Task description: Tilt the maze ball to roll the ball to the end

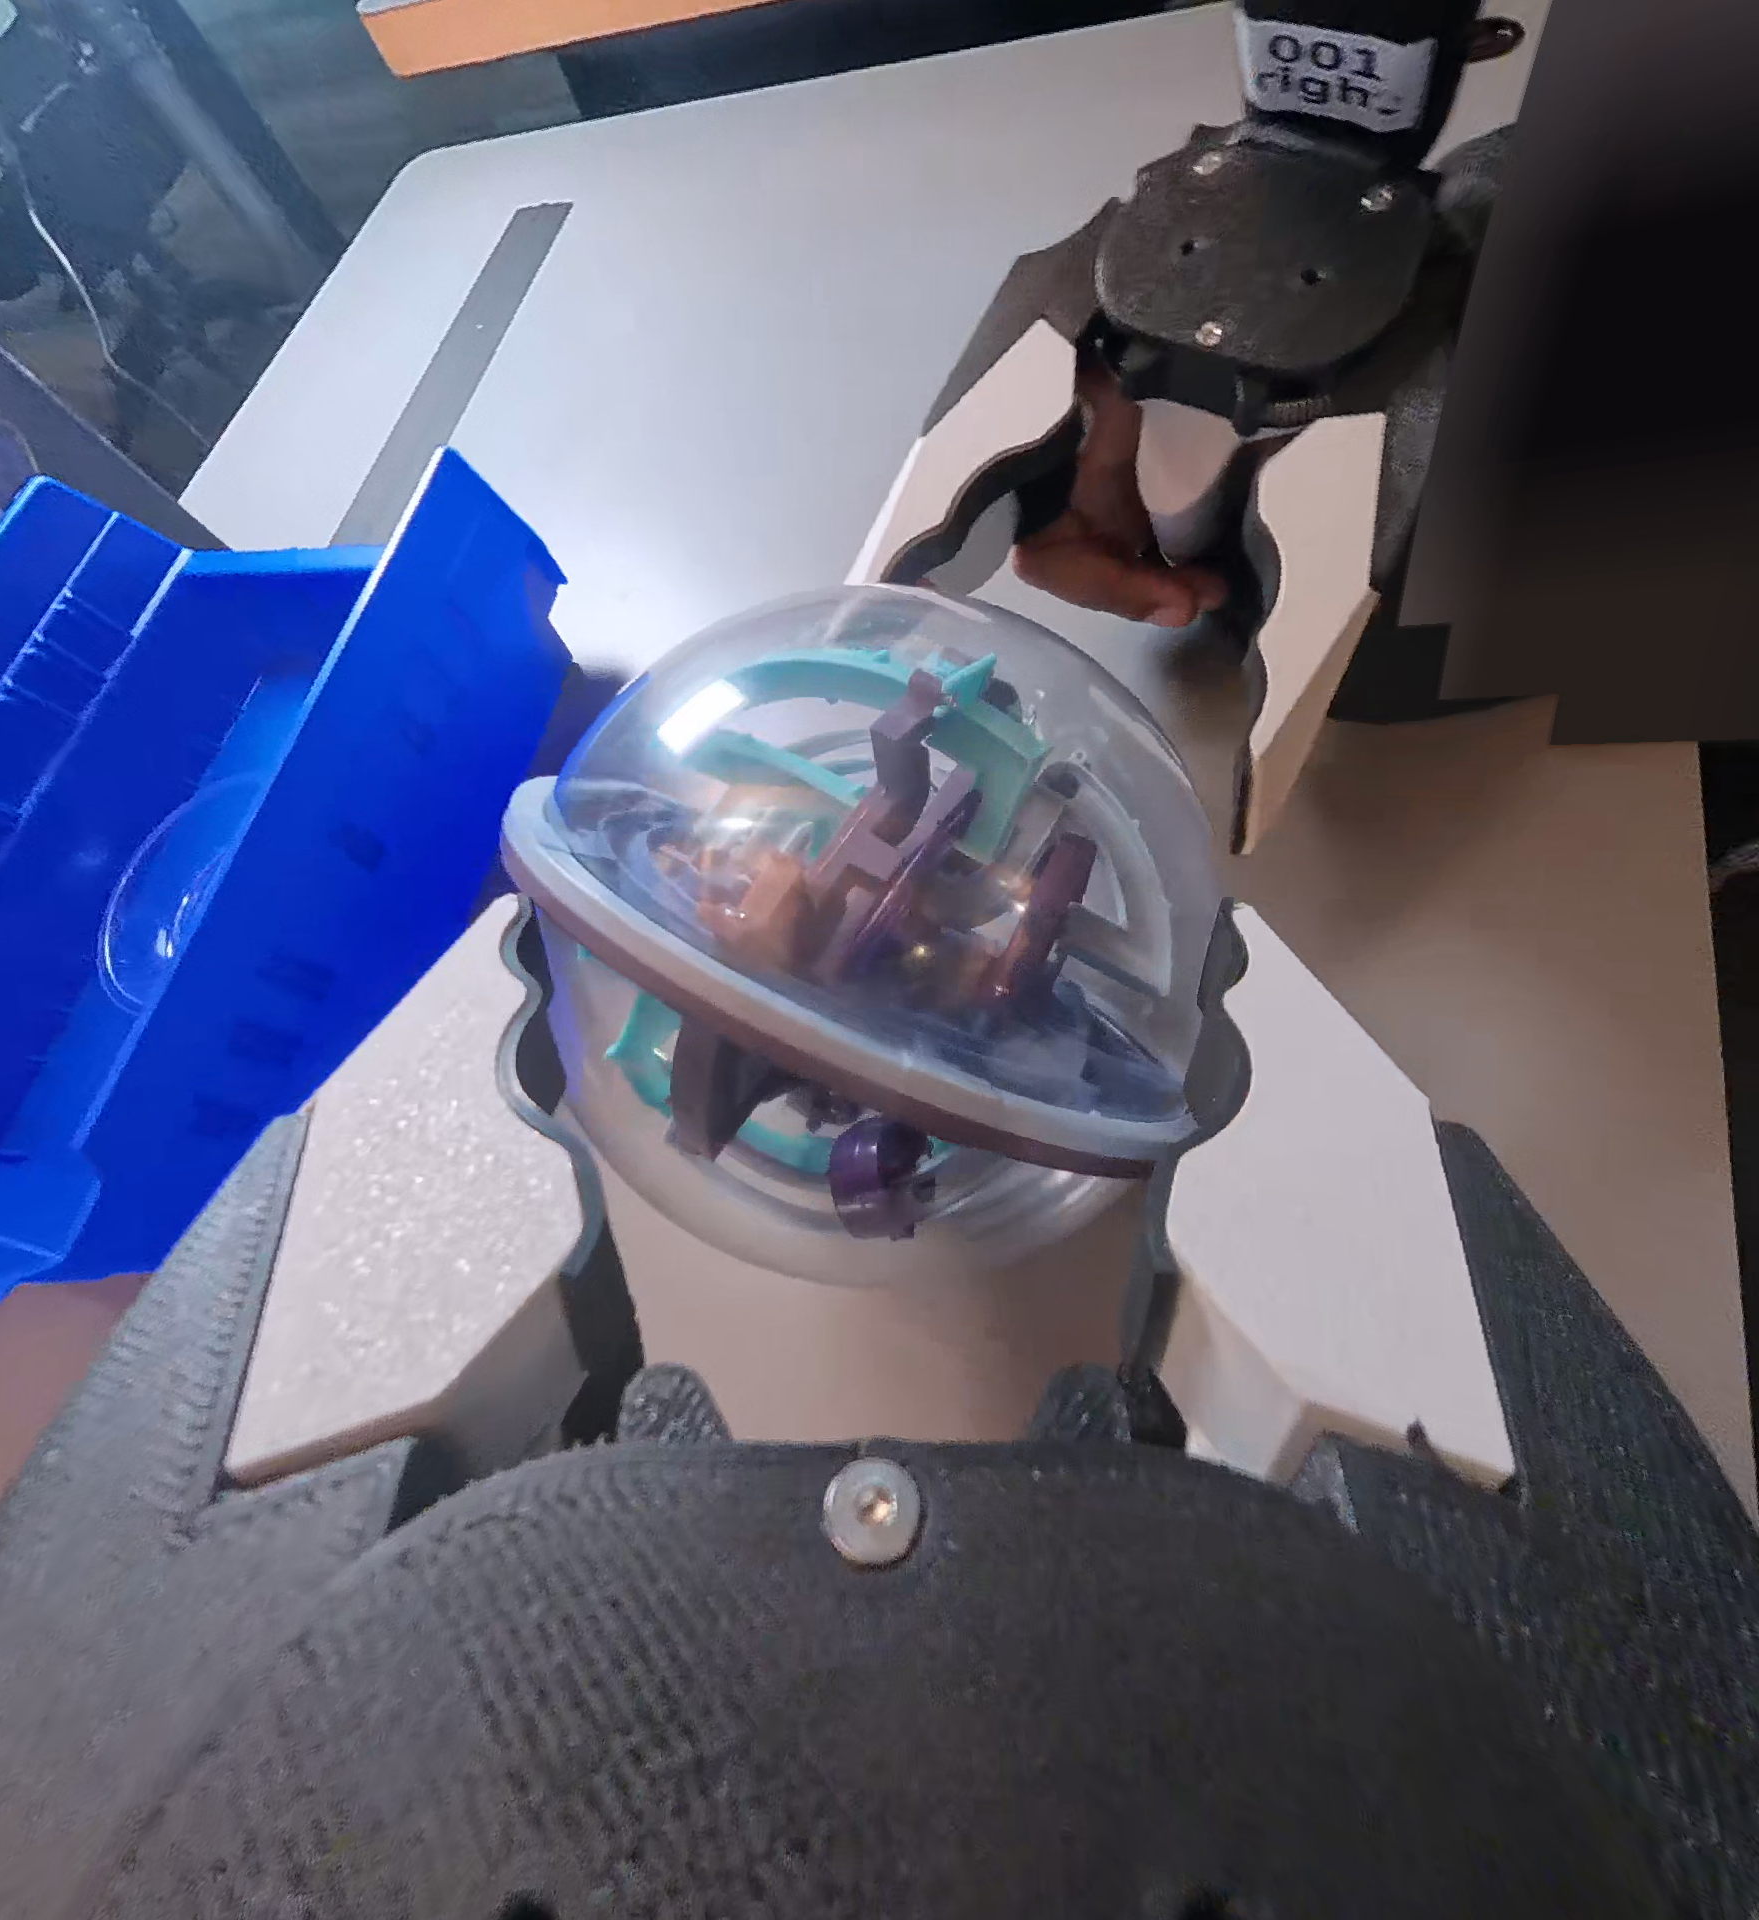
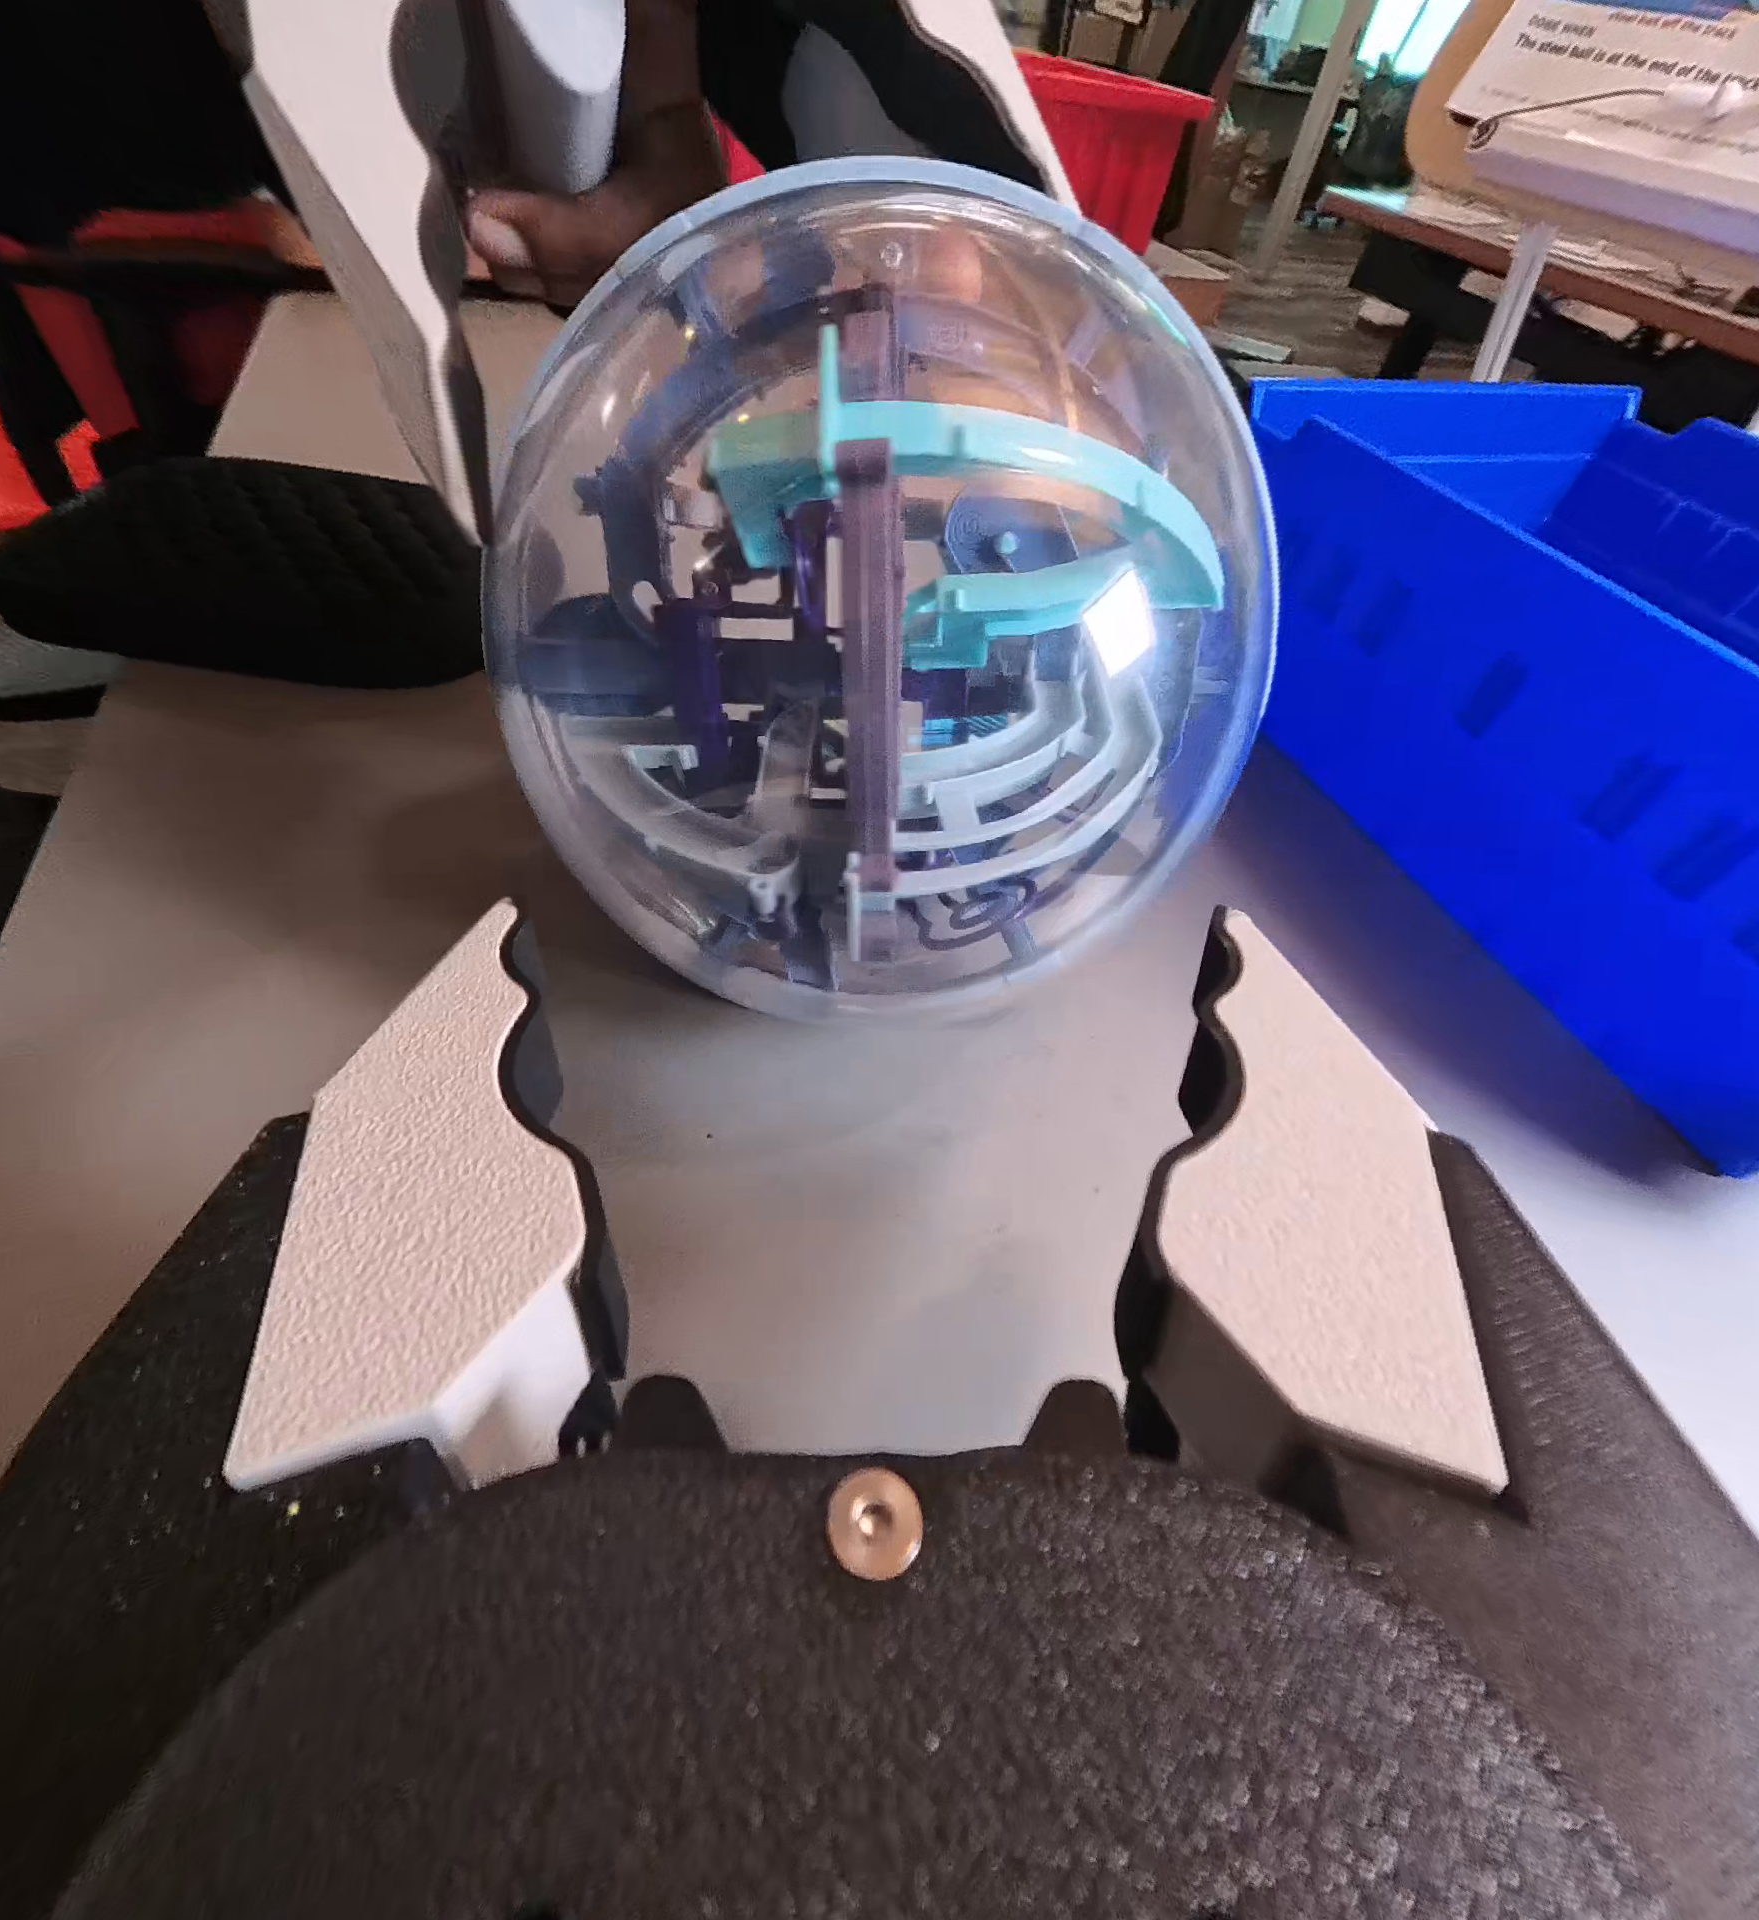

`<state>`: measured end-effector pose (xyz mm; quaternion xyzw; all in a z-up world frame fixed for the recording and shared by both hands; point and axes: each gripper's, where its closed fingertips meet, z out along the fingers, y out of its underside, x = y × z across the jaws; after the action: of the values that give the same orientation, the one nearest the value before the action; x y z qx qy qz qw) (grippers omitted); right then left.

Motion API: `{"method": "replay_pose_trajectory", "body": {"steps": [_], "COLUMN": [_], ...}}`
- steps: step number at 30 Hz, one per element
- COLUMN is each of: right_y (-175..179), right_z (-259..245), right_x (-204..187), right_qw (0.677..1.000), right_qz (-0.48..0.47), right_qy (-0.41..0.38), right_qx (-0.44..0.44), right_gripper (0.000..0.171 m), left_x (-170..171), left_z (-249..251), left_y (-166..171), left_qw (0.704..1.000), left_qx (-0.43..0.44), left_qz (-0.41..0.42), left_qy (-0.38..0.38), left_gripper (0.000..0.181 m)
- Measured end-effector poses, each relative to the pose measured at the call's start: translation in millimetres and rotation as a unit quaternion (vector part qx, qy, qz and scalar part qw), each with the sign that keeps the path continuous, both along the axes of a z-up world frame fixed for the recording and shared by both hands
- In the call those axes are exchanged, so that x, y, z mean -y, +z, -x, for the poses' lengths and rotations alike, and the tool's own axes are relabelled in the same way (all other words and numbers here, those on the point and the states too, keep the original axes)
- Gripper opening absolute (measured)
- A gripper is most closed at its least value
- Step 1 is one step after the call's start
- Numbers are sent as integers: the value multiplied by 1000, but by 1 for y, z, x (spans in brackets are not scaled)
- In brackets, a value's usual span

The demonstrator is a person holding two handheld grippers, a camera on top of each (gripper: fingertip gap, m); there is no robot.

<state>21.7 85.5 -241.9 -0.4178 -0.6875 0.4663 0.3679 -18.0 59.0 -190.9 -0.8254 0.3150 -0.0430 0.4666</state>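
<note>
Tilting underway: left gripper [image 1: 870, 1039] pinched the clear plastic maze ball [image 1: 864, 925]; right gripper [image 2: 870, 935], spread, waited at its twelve o'clock; gentler rolling seemed due next.

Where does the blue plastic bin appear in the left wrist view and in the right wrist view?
Left wrist view: the blue bin fills the left edge, beside the maze ball, to its left.
Right wrist view: the bin is at the right, on the table, to the right of the maze ball.
Shared landmark: the maze ball, central in both views.
</note>
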Motion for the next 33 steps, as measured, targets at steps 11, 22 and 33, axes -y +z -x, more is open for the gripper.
{"method": "replay_pose_trajectory", "body": {"steps": [11, 22, 33], "right_y": [-2, -1, -2], "right_z": [11, 10, 7], "right_x": [-10, -13, -11], "right_qw": [996, 991, 981], "right_qz": [73, 124, 181], "right_qy": [54, 34, 32], "right_qx": [17, 32, 54], "right_gripper": [119, 119, 119], "left_x": [-12, -21, -29], "left_z": [-1, -3, -13], "left_y": [5, 6, 10], "left_qw": [998, 996, 996], "left_qx": [13, 8, 13], "left_qz": [11, 43, 45], "left_qy": [-56, -77, -82], "left_gripper": [119, 119, 120]}}
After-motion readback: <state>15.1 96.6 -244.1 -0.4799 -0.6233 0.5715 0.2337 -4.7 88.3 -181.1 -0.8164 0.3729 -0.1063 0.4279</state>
